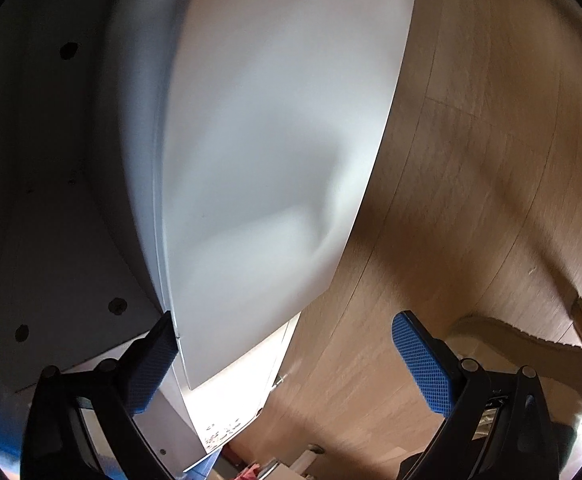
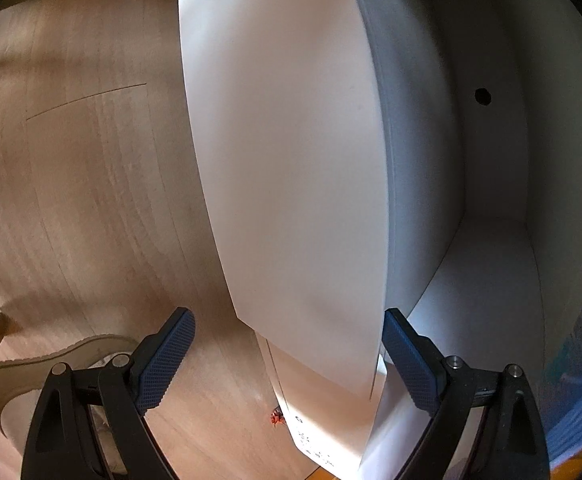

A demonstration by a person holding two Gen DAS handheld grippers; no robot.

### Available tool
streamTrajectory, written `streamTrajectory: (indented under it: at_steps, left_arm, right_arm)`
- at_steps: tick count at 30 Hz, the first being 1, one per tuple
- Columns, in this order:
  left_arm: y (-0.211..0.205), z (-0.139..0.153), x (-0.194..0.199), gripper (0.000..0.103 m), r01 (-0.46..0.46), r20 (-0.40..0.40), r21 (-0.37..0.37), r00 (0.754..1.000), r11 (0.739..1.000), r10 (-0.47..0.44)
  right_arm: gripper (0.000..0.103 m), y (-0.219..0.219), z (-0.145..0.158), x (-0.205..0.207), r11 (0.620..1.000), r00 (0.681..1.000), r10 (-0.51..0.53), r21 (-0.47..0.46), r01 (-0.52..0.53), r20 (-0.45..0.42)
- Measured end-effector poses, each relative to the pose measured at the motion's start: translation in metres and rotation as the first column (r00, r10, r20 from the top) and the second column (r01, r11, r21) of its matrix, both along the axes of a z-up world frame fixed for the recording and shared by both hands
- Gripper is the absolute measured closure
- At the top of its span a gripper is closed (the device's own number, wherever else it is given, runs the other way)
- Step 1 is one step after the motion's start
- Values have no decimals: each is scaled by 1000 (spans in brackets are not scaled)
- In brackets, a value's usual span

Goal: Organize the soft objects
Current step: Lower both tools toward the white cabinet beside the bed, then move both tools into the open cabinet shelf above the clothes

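No soft object can be made out in either view. A white front panel (image 1: 267, 152) of a drawer or cabinet fills the middle of the left wrist view, with the white inside (image 1: 51, 200) to its left. My left gripper (image 1: 287, 364) is open and straddles the panel's edge: the left finger is close against the inner side and the right finger is well clear over the floor. In the right wrist view the same panel (image 2: 291, 160) runs between the fingers of my right gripper (image 2: 287, 360), which is also open. The white inside (image 2: 491, 260) lies to its right.
Wooden floor (image 1: 471, 160) spreads beside the panel. A person's beige shoe (image 2: 51, 368) stands by the right gripper and shows as the shoe (image 1: 503, 332) in the left wrist view. A small red thing (image 2: 277, 418) lies on the floor near the panel's base.
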State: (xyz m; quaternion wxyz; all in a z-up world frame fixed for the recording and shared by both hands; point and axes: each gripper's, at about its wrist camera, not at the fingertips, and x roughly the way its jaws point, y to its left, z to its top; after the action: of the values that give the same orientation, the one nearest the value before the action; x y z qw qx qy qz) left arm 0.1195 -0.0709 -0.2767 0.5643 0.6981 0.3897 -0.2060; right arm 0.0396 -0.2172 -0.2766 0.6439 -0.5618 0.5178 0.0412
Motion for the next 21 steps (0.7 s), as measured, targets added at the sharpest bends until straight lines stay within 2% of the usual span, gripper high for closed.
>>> streamTrajectory:
  at_steps: [4,6,10,15,21]
  left_arm:
    - [7,-11,-14,0,54,31,49,998,997,-55]
    - [9,-10,-17,0,58,27,45,998,997,-59]
    - [9,-5,-24,0,41,0,26,999,999,-41]
    - [13,-3,-35,0,54,-22,41,998,998,-53]
    - [13,0,-48,0,26,-80,37,996,999,-23]
  right_arm:
    - [7,4,1,-7,1000,1000,-4,1,4,-16]
    - [7,6,2,-11,1000,1000,-6,1,6,-29]
    - [7,9,3,-22,1000,999,-1,0,1,-54]
    - [7,12,3,-36,1000,996,11,-5,-11,-88]
    - [7,17,4,-52,1000,991,19,-11,-20,-135]
